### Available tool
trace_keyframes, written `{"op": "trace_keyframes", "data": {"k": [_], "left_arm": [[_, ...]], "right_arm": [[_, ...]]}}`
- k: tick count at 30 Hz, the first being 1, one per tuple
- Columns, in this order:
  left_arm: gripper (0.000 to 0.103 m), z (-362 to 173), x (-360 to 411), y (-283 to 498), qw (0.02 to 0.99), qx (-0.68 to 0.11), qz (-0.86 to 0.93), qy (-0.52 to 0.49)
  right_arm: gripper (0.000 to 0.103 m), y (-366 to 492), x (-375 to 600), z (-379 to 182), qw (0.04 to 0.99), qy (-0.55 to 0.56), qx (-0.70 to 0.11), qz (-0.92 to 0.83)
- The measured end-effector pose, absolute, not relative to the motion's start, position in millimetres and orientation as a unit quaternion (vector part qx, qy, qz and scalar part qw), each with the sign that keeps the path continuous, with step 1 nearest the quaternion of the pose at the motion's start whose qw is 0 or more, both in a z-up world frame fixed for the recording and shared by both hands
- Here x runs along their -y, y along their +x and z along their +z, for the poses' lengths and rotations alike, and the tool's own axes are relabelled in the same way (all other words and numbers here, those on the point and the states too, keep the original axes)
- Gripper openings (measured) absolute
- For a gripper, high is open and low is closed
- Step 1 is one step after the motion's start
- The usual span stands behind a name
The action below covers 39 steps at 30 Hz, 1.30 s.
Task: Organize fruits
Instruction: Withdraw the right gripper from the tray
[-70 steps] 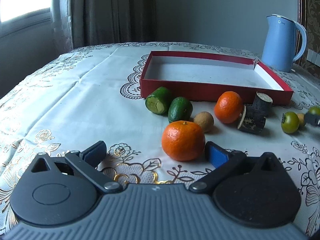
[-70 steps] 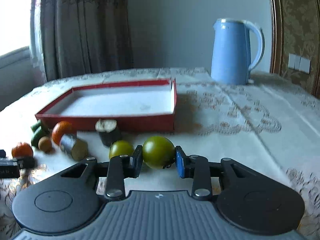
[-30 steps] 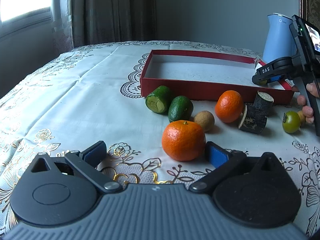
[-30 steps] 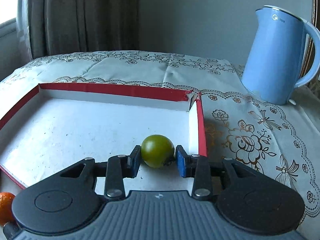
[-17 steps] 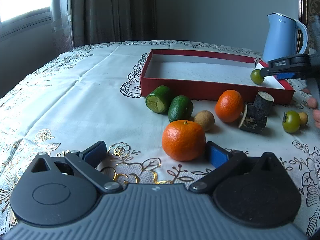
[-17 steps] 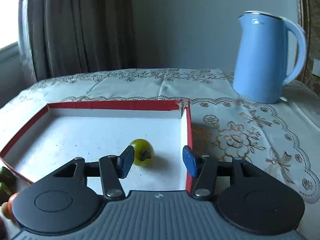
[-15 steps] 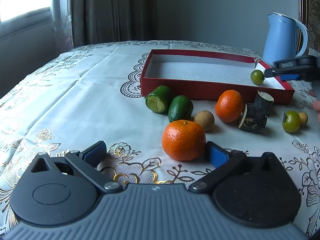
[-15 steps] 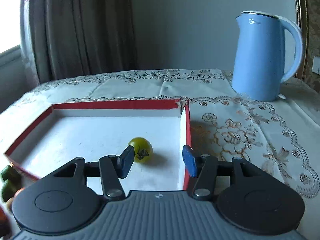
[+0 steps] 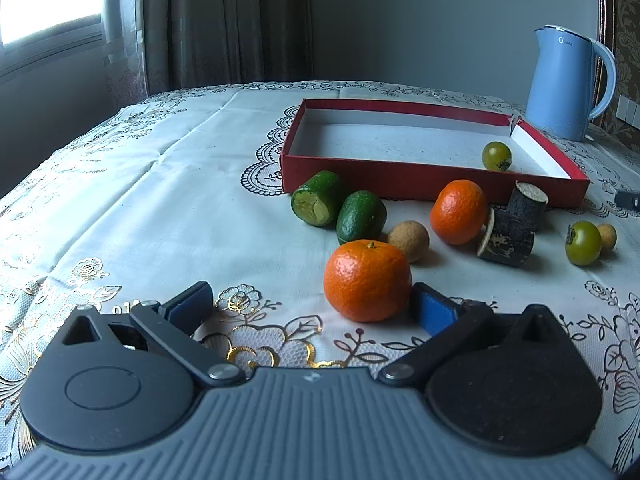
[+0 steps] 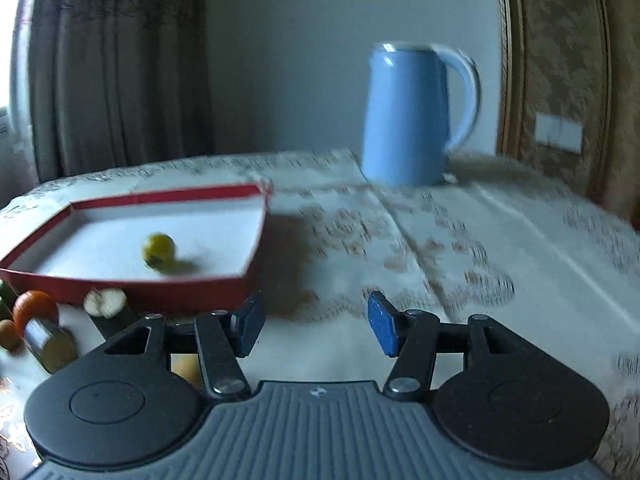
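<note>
A red tray [image 9: 404,179] with a white floor lies on the tablecloth; one green tomato [image 9: 496,155] rests in its right part, also in the right wrist view [image 10: 158,250]. In front of the tray lie two cucumber pieces [image 9: 340,211], two tangerines [image 9: 459,211], a brown longan [image 9: 408,240], two dark stem pieces [image 9: 512,224], another green tomato [image 9: 583,242] and a second longan [image 9: 607,237]. My left gripper [image 9: 310,307] is open; the near tangerine [image 9: 367,280] sits by its right finger. My right gripper [image 10: 314,324] is open and empty, right of the tray [image 10: 132,296].
A blue kettle [image 9: 566,84] stands at the back right behind the tray, also in the right wrist view [image 10: 412,116]. Curtains and a window are at the back left. The white patterned tablecloth [image 9: 140,200] stretches to the left.
My right gripper opened and left the green tomato in the tray, then drew back and to the right, off the tray. My left gripper has not moved.
</note>
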<state>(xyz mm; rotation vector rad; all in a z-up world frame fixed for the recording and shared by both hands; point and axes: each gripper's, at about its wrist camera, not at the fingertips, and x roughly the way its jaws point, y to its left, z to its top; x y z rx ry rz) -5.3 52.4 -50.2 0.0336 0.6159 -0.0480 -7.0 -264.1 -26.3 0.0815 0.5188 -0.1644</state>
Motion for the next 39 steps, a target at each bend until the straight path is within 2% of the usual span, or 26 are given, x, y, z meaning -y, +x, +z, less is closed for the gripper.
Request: {"op": "trace_keyframes", "data": {"k": [7, 11, 16, 19, 35, 37, 39], "left_arm": [[0.103, -50, -52, -5, 0.953, -0.303, -0.023, 0.018], [0.103, -50, -52, -5, 0.953, -0.303, -0.023, 0.017], [0.103, -50, -51, -5, 0.953, -0.302, -0.022, 0.020], [0.103, -49, -48, -5, 0.953, -0.300, -0.019, 0.028], [0.103, -37, -42, -6, 0.958, -0.281, -0.042, 0.029], [0.100, -39, -39, -5, 0.958, -0.280, -0.038, 0.044], [0.083, -41, -38, -5, 0.958, -0.280, -0.039, 0.054]], "right_arm": [[0.057, -4, 271, -35, 0.953, 0.063, -0.282, -0.091], [0.072, -5, 274, -39, 0.947, 0.074, -0.294, -0.108], [0.073, -2, 284, -41, 0.940, 0.095, -0.306, -0.115], [0.078, 2, 279, -42, 0.939, 0.080, -0.314, -0.114], [0.082, 6, 276, -43, 0.938, 0.068, -0.321, -0.114], [0.082, 6, 276, -43, 0.938, 0.068, -0.320, -0.113], [0.083, 6, 275, -43, 0.938, 0.068, -0.321, -0.112]]}}
